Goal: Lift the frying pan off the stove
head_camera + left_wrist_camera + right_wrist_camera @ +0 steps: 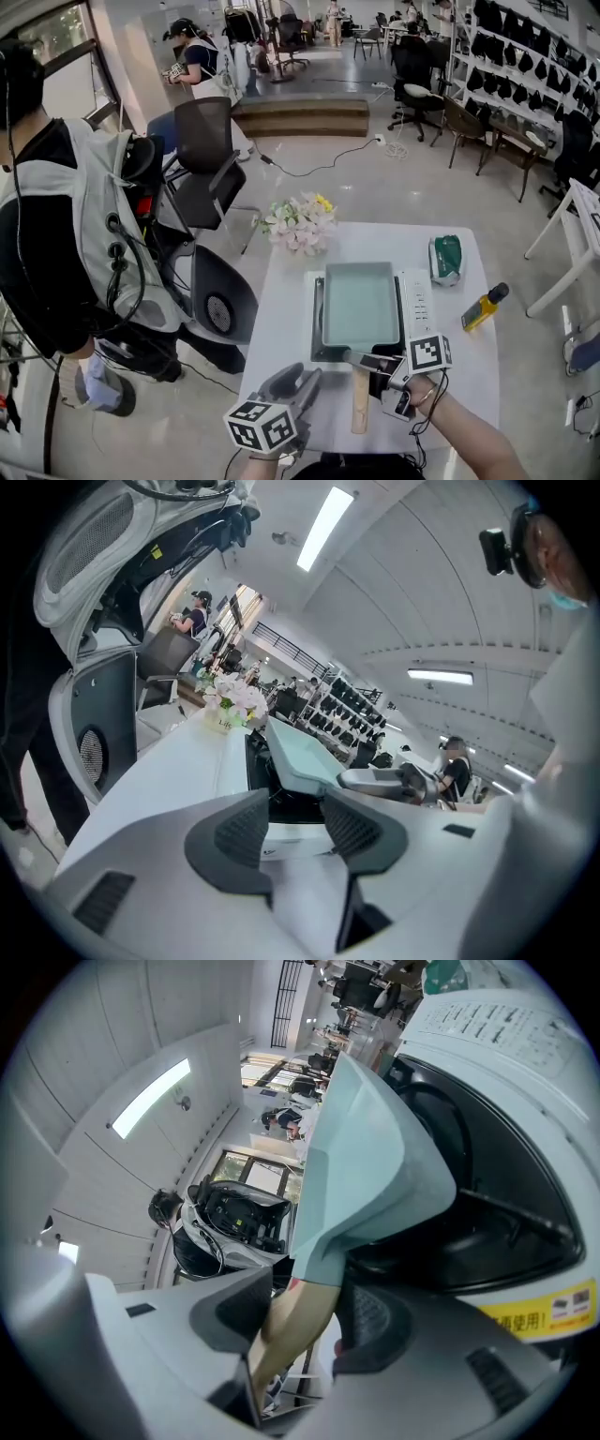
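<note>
Head view: frying pan (pixel 361 305), teal and rectangular, sits over the stove (pixel 413 302) on the white table (pixel 281 319). Its wooden handle (pixel 360 405) points back at the wearer. Right gripper (pixel 373 364) comes in from the side and crosses the handle just behind the pan. Left gripper (pixel 302 382) hangs just beside the handle, not touching it.

Left gripper view: jaws spread, nothing between them. Stove front and pan lie beyond.

Right gripper view: jaws clamped on the handle, a pad on either flank, close to where the wood meets the pan.

Step in hand (judgement): the lift. The grip sits near the pan end, so the pan has little leverage on it. Raise straight up, keep the pan level, and squeeze firmly, since smooth wood may roll between the pads. The left gripper could steady the free end.

Hard to make out: whether the pan bottom has cleared the burner; no view settles it. The handle's free end is cut off in the right gripper view. The burner is hidden under the pan in the head view
</note>
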The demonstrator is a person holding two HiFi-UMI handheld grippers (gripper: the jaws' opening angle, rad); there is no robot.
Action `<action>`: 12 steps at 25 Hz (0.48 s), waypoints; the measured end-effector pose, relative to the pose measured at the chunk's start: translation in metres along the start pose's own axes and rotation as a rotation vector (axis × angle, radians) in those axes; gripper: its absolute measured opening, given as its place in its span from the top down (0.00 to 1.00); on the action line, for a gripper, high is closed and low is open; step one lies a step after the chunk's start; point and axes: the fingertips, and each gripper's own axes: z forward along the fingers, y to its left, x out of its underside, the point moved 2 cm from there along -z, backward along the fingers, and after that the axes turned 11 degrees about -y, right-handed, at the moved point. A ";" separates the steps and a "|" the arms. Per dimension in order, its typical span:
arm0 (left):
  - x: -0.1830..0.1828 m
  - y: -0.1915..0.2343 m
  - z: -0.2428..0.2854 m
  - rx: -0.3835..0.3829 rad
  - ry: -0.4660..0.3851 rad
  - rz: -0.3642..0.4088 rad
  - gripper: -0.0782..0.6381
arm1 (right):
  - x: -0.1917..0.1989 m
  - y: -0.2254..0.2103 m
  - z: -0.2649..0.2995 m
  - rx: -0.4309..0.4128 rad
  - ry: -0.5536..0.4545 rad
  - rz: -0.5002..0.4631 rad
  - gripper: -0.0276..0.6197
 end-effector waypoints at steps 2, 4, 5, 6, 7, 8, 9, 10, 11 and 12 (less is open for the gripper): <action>0.000 -0.006 0.002 0.025 0.007 -0.022 0.66 | -0.001 0.000 -0.001 -0.001 0.000 0.001 0.65; -0.001 -0.013 0.005 0.052 0.015 -0.056 0.66 | -0.002 0.000 -0.001 -0.001 0.002 0.002 0.65; -0.001 -0.016 0.006 0.066 0.020 -0.077 0.65 | -0.002 0.000 -0.001 -0.001 0.002 0.001 0.65; -0.001 -0.020 0.006 0.082 0.027 -0.098 0.65 | -0.002 0.000 -0.001 -0.001 0.002 0.001 0.65; -0.001 -0.023 0.007 0.099 0.035 -0.120 0.65 | -0.001 0.001 -0.001 -0.001 0.000 0.001 0.65; 0.000 -0.026 0.007 0.117 0.044 -0.141 0.65 | 0.000 0.002 0.001 0.000 -0.002 0.003 0.65; 0.000 -0.028 0.006 0.135 0.055 -0.163 0.65 | 0.001 0.003 0.002 0.000 -0.003 0.004 0.65; 0.001 -0.031 0.006 0.154 0.067 -0.188 0.65 | 0.003 0.005 0.004 -0.001 -0.003 0.004 0.65; 0.002 -0.034 0.006 0.172 0.079 -0.214 0.65 | 0.003 0.006 0.004 -0.002 -0.002 0.004 0.65; 0.004 -0.038 0.008 0.190 0.092 -0.241 0.65 | 0.003 0.007 0.004 -0.002 -0.001 0.004 0.65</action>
